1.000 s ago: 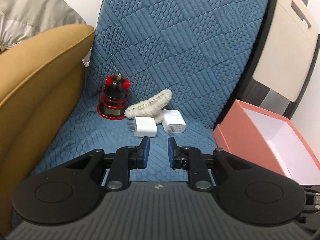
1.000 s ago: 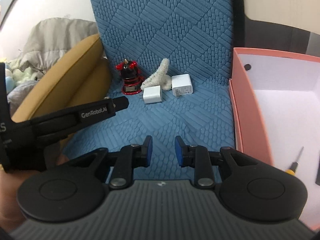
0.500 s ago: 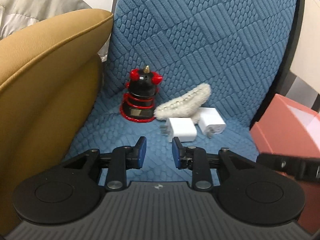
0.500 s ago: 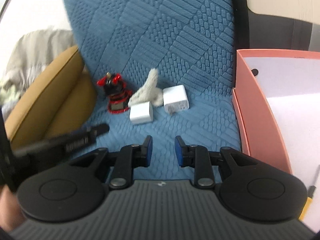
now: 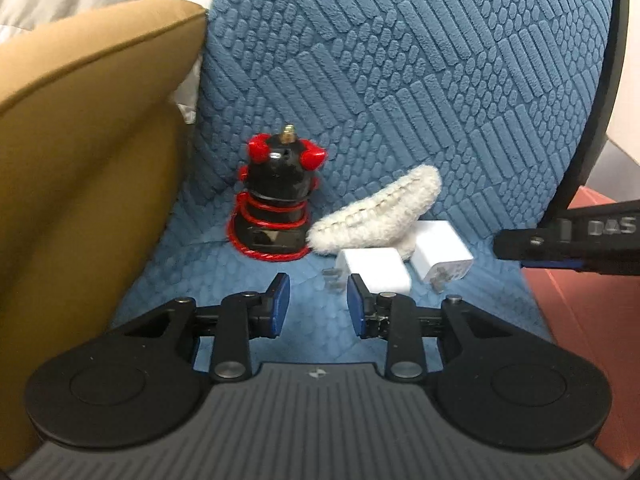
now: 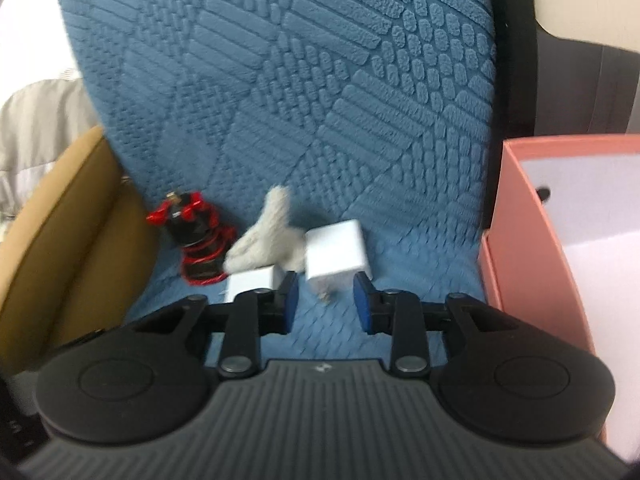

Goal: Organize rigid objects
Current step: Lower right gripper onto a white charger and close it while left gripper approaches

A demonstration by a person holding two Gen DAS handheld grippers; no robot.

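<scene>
Here, much of the right wrist view is blurring, so the plug prongs and the red and black toy (image 6: 192,240) are hard to make out there. The blue quilted seat (image 5: 248,292) is carrying four things near its back edge: the toy, wound with red cord, standing upright toward the tan cushion (image 5: 80,168); a fluffy white cloth piece (image 5: 376,216) leaning beside it; and two smooth white chargers. The nearer charger (image 5: 376,272) is lying just beyond the left gripper (image 5: 318,306), partly hiding behind one fingertip. The farther charger (image 6: 336,256) is sitting just past the right gripper (image 6: 325,302). Both grippers' jaws have just been opening to a narrow gap, with nothing between them. The pink box (image 6: 528,240) is standing off the seat's right edge, cut off by the frame.
</scene>
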